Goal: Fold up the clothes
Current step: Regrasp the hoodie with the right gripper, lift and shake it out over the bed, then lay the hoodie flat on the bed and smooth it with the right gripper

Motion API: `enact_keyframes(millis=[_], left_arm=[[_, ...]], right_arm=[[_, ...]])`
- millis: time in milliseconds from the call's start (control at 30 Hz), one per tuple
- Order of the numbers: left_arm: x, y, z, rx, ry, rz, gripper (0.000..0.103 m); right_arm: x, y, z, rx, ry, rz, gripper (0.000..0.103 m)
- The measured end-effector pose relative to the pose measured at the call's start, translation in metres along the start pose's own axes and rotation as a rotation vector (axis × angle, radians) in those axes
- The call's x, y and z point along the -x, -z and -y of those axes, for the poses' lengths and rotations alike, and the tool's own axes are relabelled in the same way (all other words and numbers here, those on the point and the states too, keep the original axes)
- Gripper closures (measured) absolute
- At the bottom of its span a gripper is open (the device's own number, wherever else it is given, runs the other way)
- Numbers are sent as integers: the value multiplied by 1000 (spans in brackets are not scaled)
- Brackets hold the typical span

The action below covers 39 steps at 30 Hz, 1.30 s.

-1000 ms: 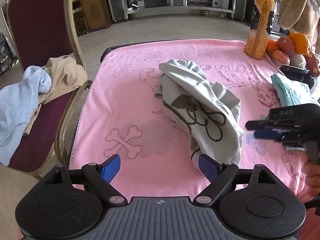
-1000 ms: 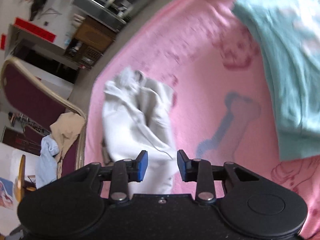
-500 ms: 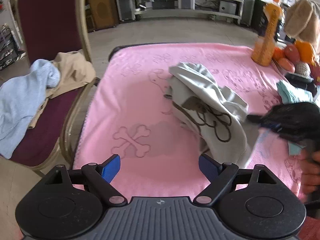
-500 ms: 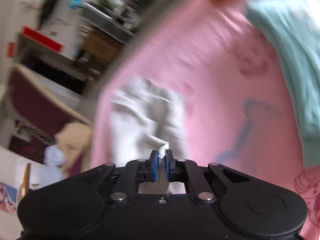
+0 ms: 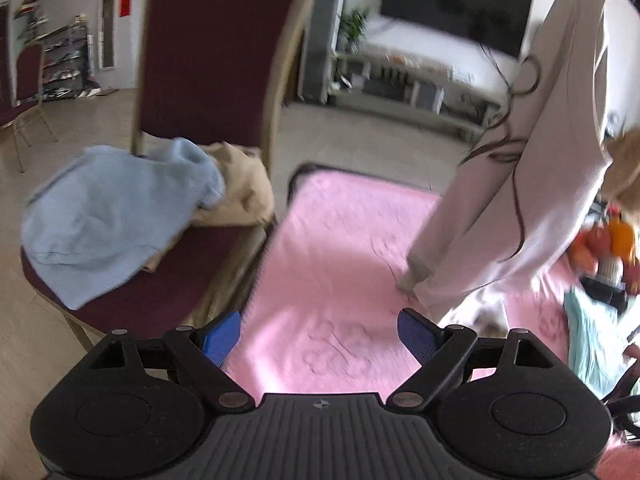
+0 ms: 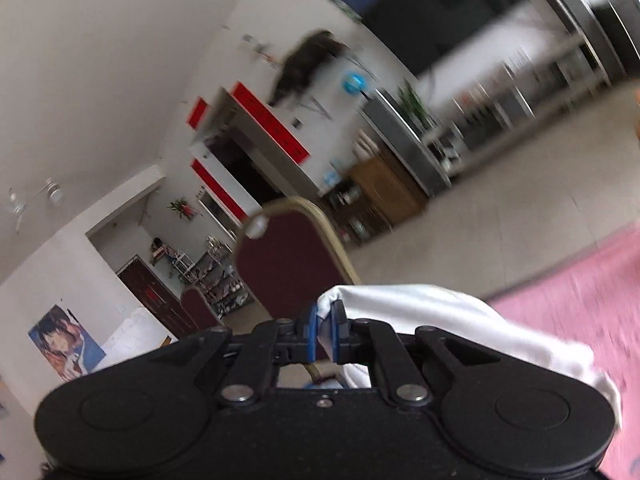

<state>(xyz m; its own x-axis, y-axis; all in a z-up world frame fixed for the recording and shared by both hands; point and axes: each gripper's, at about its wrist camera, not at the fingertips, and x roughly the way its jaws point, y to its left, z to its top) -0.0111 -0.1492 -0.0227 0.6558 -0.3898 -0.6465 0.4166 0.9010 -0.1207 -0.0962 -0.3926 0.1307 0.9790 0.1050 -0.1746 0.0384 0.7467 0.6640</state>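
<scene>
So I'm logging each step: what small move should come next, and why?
Probably bring the open left gripper to the hanging grey garment's low edge: the right gripper pinches only one end, and the hem drags on the pink blanket.

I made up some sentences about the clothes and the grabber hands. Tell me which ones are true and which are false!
1. The right gripper is pinching the grey garment. True.
2. The left gripper is holding the garment too. False: its jaws are wide open and hold nothing.
3. The garment lies flat on the pink blanket. False: it hangs in the air, with only its lower end near the blanket.
4. A light blue garment sits on the chair. True.
5. The chair is green. False: it is dark red.
</scene>
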Motion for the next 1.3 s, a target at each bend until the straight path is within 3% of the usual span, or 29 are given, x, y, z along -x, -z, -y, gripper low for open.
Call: enact_keyframes(millis=[133, 300, 400, 533, 600, 667, 767, 833, 900, 967, 1067, 1167, 1300], left_arm=[[15, -7, -22, 22, -3, 50, 18], [35, -20, -41, 69, -20, 105, 18], [45, -29, -50, 80, -43, 142, 18], [54, -37, -55, 69, -65, 186, 17], [49, -37, -53, 55, -56, 172, 17], [38, -34, -46, 32, -32, 132, 18], [13, -20, -22, -29, -5, 36, 18], [-12, -5, 3, -92, 2, -43, 18], [-38, 12, 28, -155, 5, -125, 19], [-56, 26, 43, -180, 0, -178, 20], [-77, 41, 59, -184, -5, -238, 20], [-92, 45, 65, -148, -15, -271, 22], [-100, 44, 67, -113, -34, -273, 22]], right_arm=[[2, -18, -45, 59, 6, 97, 96], [-30, -41, -80, 76, 79, 171, 96], [-37, -60, -97, 77, 119, 311, 96], [4, -81, -74, 24, 216, 545, 96], [36, -78, -34, -42, 336, 569, 96], [59, -63, 20, -93, 475, 514, 96], [80, -21, 124, -162, 715, 338, 96], [83, 14, 207, -249, 877, 143, 95], [86, 46, 271, -381, 973, 1, 91], [95, 70, 320, -461, 1008, -93, 90], [98, 92, 337, -430, 946, -140, 80], [94, 113, 332, -358, 790, -180, 77], [56, 132, 316, -280, 566, -319, 76]])
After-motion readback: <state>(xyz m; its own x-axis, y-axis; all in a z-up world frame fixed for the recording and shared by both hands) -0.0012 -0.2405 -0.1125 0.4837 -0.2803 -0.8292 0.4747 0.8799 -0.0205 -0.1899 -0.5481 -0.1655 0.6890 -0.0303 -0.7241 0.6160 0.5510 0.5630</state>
